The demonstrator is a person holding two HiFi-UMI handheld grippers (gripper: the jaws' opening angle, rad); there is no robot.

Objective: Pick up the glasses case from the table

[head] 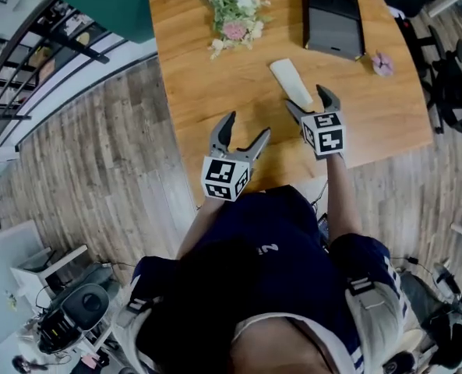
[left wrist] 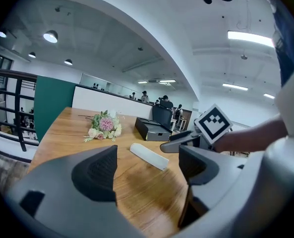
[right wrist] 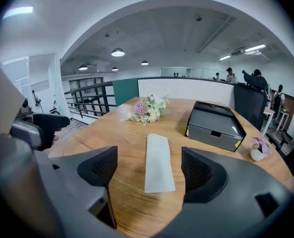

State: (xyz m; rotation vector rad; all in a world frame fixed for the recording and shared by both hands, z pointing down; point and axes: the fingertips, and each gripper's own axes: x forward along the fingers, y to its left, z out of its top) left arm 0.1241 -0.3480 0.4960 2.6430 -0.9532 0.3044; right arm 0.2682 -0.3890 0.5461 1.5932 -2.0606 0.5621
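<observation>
Setting: wooden table [head: 207,92] in an open office, with a plank floor and a dark railing off to the left.
Bouquet: small bunch of pale and pink flowers [head: 236,18] lay toward the far left of the tabletop, well apart from both tools.
Left gripper: left gripper [head: 247,125] hovered over the near edge of the table with its jaws spread and nothing between them but bare wood. The case was ahead of it and off to its right.
Glasses case: glasses case [head: 291,82], pale cream and long, lay flat near the table's middle. It was slanted, with its near end toward the right tool.
Right gripper: right gripper [head: 305,97] had its jaws wide apart and lined up along the case. The case's near end sat about level with the jaw tips, apparently not yet touched.
Drawer box: black box with a drawer front [head: 333,22] stood beyond the case on the right.
Pot: tiny pot with a pink flower [head: 383,63] stood near the right edge.
Handling: the case was probably light and stiff-shelled, with a smooth rounded skin that could slip or skate on the wood.
Grip: squeezing across the narrow width looked safest, a little in from the near end or nearer the middle, so it would not tip.
</observation>
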